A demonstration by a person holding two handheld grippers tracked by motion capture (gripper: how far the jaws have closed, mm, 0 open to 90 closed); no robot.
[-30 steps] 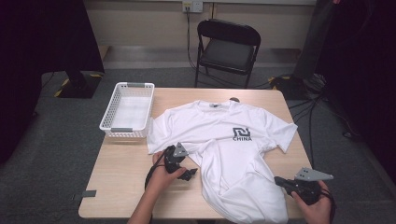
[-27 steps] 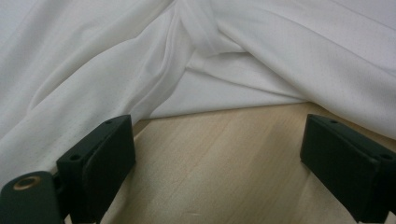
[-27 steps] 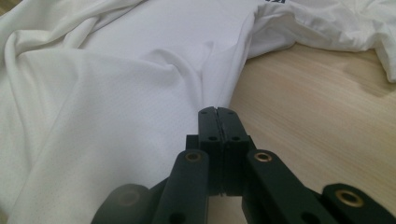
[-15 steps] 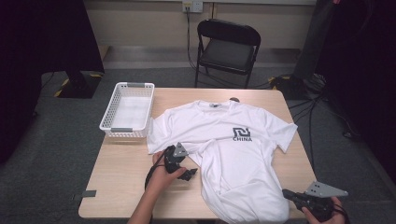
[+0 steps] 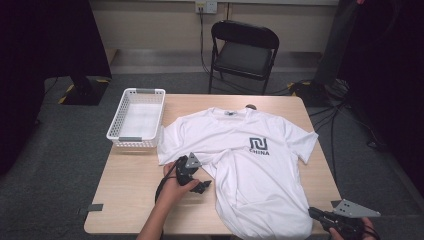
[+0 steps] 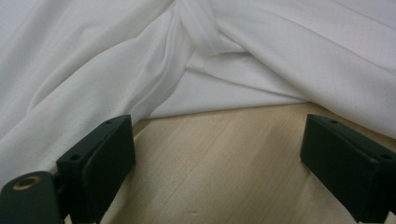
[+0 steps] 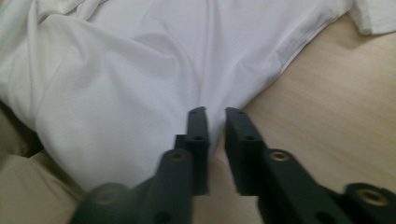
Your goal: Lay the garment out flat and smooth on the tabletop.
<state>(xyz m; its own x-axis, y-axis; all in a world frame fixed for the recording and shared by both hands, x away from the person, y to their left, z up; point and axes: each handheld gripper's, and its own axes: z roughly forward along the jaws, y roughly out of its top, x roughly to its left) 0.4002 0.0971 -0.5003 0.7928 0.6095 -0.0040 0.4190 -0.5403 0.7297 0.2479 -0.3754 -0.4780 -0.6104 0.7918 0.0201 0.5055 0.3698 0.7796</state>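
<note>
**T-shirt on bench, right tool just let go of hem**

T-shirt (image 5: 250, 170) lies flat on the bench (image 5: 125, 200), collar toward the far edge, hem hanging to the near edge.

Changes vs. earlier: left tool (image 5: 200, 186) same spot by the shirt's left side. Right tool (image 5: 320, 216) has slid off toward the near right corner; its jaws have just been opening, now a narrow gap w/ the hem's fabric in between, pads not pressing on it.

Edges/room, L to R: white basket (image 5: 136, 120) at the far left corner, just beside the left sleeve. Bare wood in front of it, down to the near left corner. Shirt takes the middle and right; right sleeve reaches the right edge. Folding chair (image 5: 245, 52) beyond the far edge.

Shirt vs. tools: left tool (image 6: 224, 186) jaws wide apart, holding nothing, bare wood between them, bunched fabric just ahead. Right tool (image 7: 215, 116) tips sit at the hem, shirt spreading away ahead.
</note>
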